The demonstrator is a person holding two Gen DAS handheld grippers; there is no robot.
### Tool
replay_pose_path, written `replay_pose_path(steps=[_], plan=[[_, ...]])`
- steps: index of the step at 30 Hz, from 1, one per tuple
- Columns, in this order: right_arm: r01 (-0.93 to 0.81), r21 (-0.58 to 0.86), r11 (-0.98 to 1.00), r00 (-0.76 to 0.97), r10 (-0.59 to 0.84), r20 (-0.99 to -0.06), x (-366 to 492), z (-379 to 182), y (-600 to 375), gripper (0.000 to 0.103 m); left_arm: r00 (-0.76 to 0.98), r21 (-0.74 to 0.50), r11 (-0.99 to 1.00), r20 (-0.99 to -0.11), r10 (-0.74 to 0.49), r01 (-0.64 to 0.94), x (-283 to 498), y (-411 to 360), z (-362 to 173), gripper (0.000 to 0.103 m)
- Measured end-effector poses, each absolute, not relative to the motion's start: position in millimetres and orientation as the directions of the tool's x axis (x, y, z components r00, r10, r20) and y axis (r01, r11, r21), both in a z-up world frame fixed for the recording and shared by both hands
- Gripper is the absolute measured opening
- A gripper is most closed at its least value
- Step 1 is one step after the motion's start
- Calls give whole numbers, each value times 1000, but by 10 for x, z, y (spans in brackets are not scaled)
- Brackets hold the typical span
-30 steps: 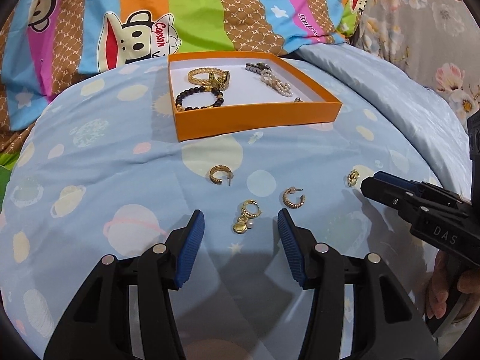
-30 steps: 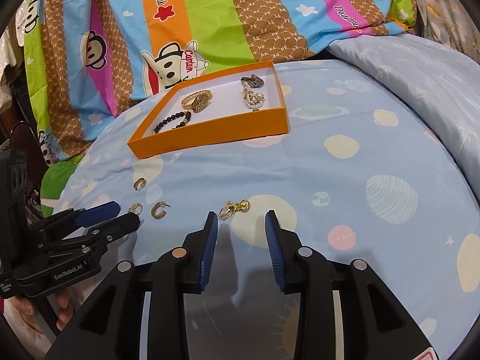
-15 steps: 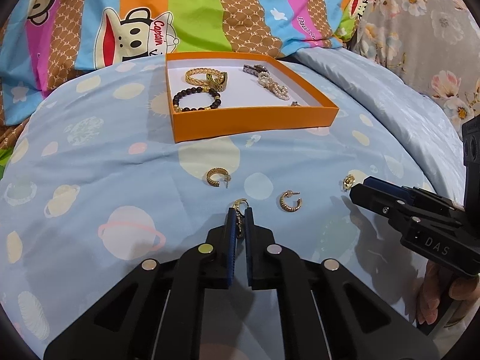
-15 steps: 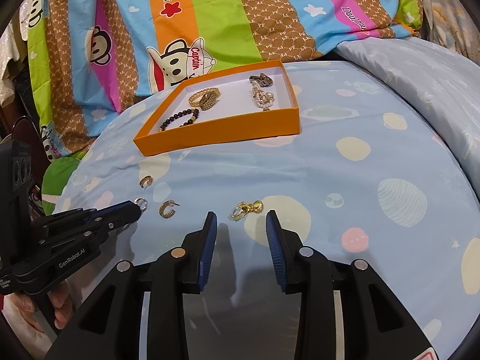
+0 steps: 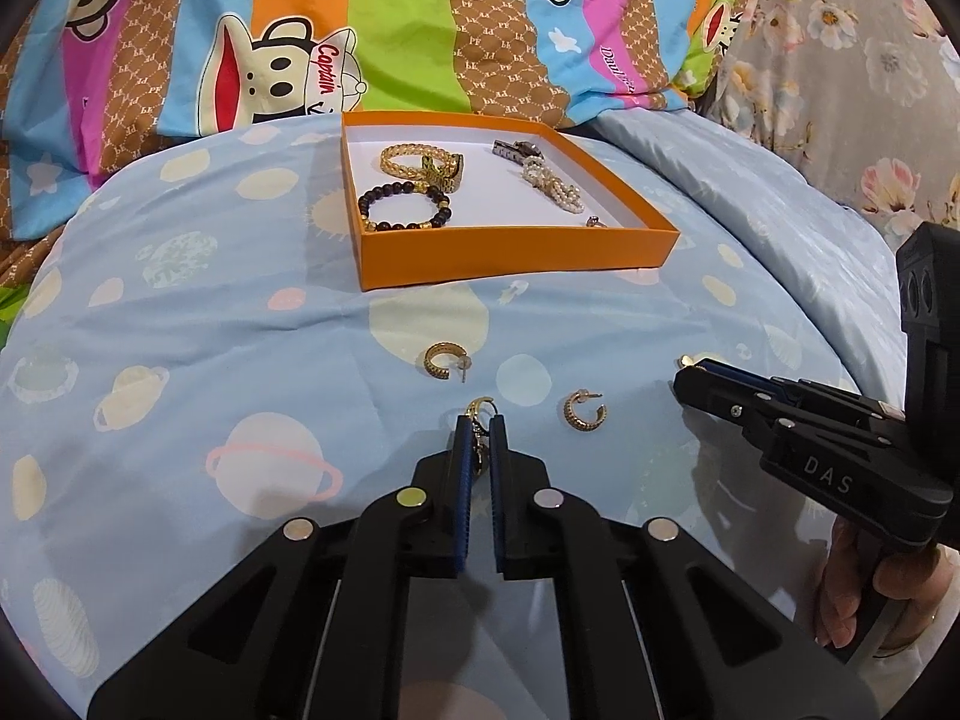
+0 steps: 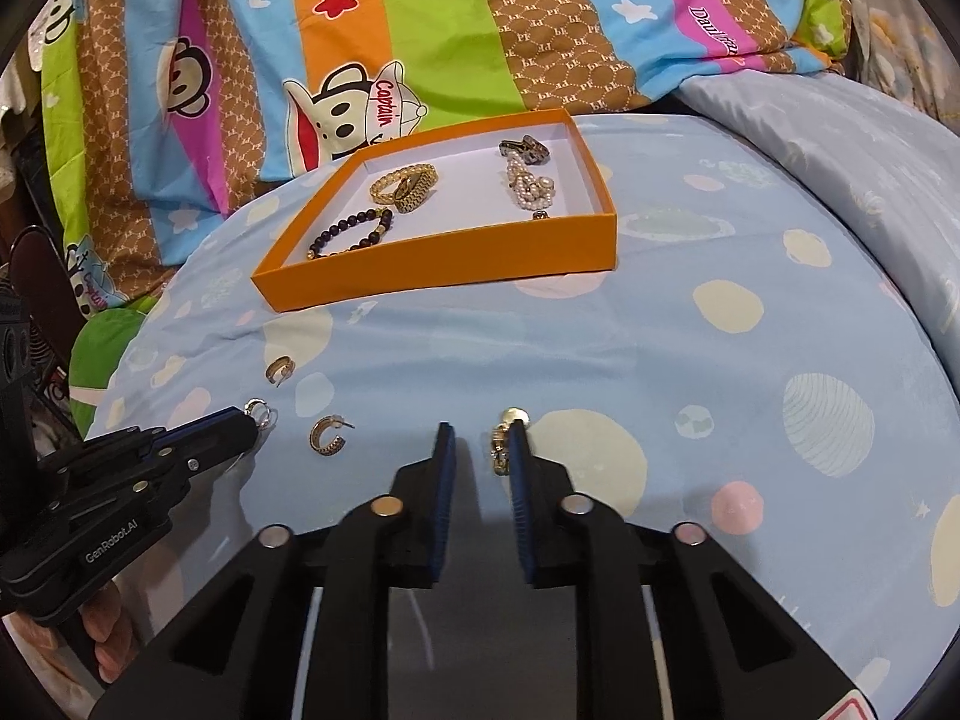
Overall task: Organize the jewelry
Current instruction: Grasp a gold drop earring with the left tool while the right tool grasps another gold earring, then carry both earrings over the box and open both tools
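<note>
Left hand-held gripper (image 5: 478, 438) is pinched nearly closed on a gold charm earring (image 5: 480, 420), its hoop poking out past the blue pads, low over the blue bedspread (image 5: 180, 360); gripping it by the dangling part likely keeps the small piece from slipping on the way to the orange box (image 5: 510, 252). Right hand-held gripper (image 6: 480, 450) stands moderately open, with another gold earring (image 6: 501, 447) against its right pad, not yet clamped, probably placed so that a squeeze would catch it. Two gold hoop earrings (image 5: 447, 360) (image 5: 583, 414) lie loose on the bedspread between the grippers and the box, still to be collected. Inside the box rest a gold bracelet (image 5: 408, 159), a dark bead bracelet (image 5: 405, 210), a pearl piece (image 5: 552, 186) and a metal clasp (image 5: 516, 149). Only the left wrist view shows the charm actually caught between the pads; the right wrist view shows just its hoop at the left gripper's tip. Conversely, the right wrist view alone reveals the earring between the right gripper's pads, which the other camera glimpses only as a speck at its tip.
</note>
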State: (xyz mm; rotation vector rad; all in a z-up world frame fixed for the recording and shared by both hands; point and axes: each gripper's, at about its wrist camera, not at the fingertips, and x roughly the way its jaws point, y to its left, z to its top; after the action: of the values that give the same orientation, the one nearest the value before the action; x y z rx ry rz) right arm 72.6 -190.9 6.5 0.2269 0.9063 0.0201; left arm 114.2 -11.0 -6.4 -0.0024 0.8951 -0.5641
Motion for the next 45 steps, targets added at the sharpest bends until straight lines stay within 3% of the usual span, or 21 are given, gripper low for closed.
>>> replay_pose_path(steps=[3,20,29,45], plan=[[79,209,975,619,117,-776,724,66,-1915,4,491,-232,855,-736,-465,463,1141,-108,-65,4],[33,182,983,684,111,-721,753,426,-1967,3,529,-236,850,-696,-486,471,1161,-39,189,4],[-15,147,989,739,110,-664,1343,796,-2085,3,628,-180,849,-601,-494,496,1608,-234,678,4],[-23,164,986,657,138,-741,2003,265,-2030,4,566,-194,847,-668,-483,494,2211,-623,198,5]])
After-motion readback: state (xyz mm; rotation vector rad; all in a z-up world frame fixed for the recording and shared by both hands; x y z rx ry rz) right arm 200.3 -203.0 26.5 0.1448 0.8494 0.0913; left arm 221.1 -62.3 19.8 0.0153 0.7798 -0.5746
